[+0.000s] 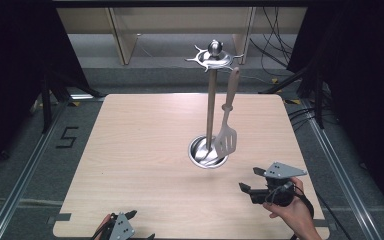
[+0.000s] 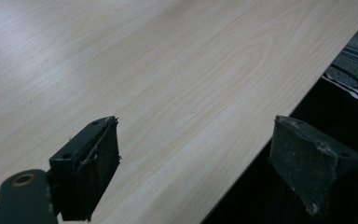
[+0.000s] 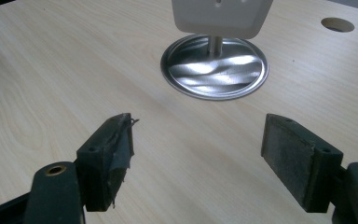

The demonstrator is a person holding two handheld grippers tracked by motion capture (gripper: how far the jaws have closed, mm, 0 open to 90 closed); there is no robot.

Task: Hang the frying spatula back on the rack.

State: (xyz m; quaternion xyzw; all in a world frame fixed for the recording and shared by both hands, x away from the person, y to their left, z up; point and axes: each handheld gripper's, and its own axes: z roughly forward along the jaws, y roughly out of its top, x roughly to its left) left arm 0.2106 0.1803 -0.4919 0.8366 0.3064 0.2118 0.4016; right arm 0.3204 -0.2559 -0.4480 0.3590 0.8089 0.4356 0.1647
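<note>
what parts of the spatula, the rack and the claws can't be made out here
- Spatula, right gripper view: the top edge cuts off all but the blade's lower end.
- Rack, high view: hooks at the top too small to count; which one holds the spatula is unclear.
- Left claw, high view: cut off by the bottom edge.
- Right claw, high view: fingertips small and dark.

Spatula on stand, mid-table; right tool nearer, rightward.

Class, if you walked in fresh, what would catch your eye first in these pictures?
First, the tall metal utensil stand rising from its round shiny base past the table's middle, with a slotted spatula hanging from its top ring. Next, the right gripper near the table's front right, jaws wide apart, pointing toward the stand.
</note>
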